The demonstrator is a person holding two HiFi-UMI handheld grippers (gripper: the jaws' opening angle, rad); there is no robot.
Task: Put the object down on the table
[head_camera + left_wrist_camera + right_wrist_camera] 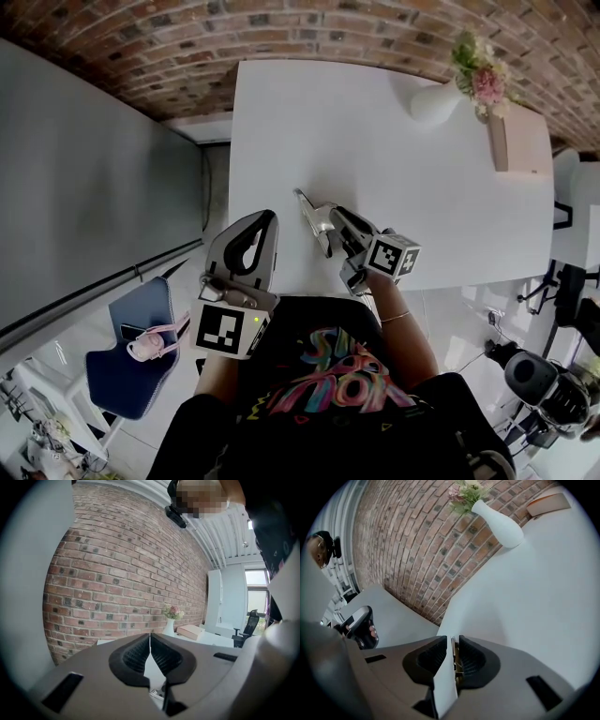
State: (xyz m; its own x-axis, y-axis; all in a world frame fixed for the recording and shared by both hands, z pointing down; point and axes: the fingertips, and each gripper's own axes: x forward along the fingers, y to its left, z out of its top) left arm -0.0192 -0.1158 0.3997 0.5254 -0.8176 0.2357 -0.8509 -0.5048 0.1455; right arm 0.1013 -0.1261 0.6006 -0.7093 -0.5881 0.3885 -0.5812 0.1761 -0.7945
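Your R gripper [336,225], at centre frame in the head view, has its fingers clamped on a thin flat object [312,214], white w/ a metallic edge. The object sticks out toward upper left over the near part of the white table [394,141]; contact w/ the tabletop cannot be determined. Your L gripper [264,220], just left of it, has its fingers together w/ nothing between them, and a white vase [433,101] w/ flowers [478,70] and a box [520,141] sit at upper right, well apart from both grippers.
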